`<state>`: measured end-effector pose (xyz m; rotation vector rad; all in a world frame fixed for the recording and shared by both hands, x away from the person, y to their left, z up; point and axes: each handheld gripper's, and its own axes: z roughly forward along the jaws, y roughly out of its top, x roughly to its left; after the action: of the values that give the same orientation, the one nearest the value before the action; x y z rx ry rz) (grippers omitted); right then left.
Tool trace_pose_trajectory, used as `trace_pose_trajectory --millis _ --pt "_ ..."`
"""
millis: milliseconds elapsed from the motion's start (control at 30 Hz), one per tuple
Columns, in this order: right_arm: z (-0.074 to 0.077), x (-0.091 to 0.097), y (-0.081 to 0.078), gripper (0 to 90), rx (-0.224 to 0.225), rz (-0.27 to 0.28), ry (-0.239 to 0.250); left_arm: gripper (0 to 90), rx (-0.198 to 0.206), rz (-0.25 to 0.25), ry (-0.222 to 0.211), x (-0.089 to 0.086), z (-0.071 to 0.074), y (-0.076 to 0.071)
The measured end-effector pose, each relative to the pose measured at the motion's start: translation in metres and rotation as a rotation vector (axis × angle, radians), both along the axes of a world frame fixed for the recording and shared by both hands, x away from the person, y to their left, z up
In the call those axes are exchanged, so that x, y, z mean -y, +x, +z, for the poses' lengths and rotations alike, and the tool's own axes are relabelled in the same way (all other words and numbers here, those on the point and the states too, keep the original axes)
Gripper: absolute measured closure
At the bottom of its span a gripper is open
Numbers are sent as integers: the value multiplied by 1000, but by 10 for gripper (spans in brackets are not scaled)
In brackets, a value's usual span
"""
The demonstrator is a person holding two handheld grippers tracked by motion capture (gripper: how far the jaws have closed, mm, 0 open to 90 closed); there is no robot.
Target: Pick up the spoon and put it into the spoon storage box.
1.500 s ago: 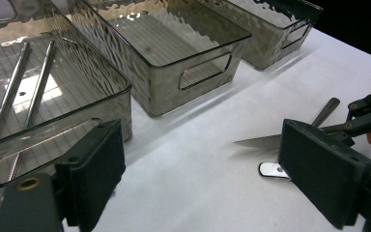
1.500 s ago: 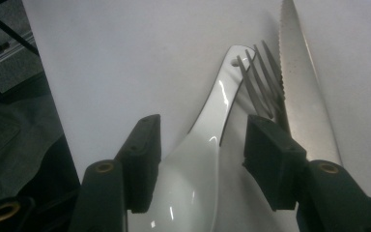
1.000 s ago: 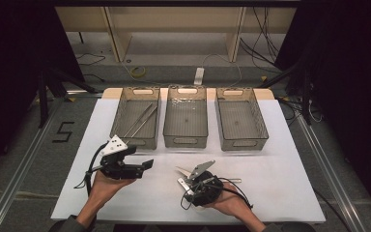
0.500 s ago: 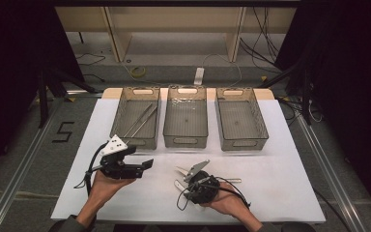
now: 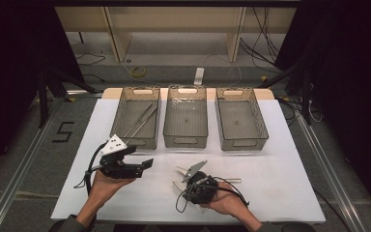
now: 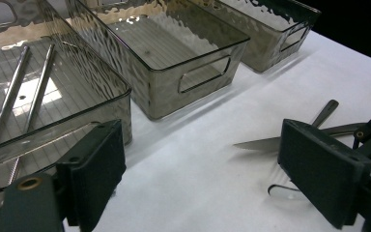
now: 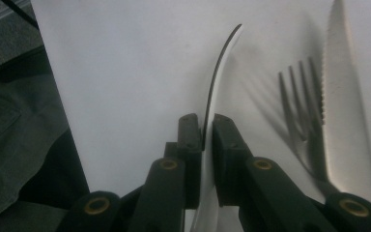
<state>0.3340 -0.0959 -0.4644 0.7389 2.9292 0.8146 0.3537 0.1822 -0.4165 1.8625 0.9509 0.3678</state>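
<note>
right gripper (image 7: 203,137) pinching a spoon (image 7: 220,77) edge-on, low over the white table (image 5: 280,159) beside the fork (image 7: 304,111) and knife (image 7: 340,87); left gripper (image 6: 198,179) spread, idle. risk: the thin, smooth spoon may pivot or slip when lifted.

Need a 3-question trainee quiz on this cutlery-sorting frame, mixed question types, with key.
1. True or false: the right gripper is shut on a thin curved metal utensil.
2. Which clear plastic bin holds two long metal rods: A left, B middle, C right?
3. Fill in: beside the silver fork on the white table cover lies a serrated ___.

Key: 1 true; 2 A; 3 knife.
</note>
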Motion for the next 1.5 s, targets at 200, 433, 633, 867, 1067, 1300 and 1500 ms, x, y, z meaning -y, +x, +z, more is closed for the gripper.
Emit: trace_pose_trajectory --millis 200,433,633,867,1067,1300,1500 --pt "9 11 4 842 28 -19 47 164 4 4 -16 -1 0 0" --pt "21 23 13 843 51 -48 90 163 22 10 -64 -4 3 0" --pt "28 33 26 843 67 -92 131 162 33 11 -82 -4 3 0" --pt "39 43 44 843 94 -140 168 161 46 8 -96 -5 4 0" --pt "46 46 59 843 103 -173 181 161 50 6 -97 -5 4 0" --pt "58 45 75 844 122 -192 196 160 60 -1 -104 -5 5 -2" --pt "68 45 90 843 139 -217 211 160 65 2 -112 -8 5 -4"
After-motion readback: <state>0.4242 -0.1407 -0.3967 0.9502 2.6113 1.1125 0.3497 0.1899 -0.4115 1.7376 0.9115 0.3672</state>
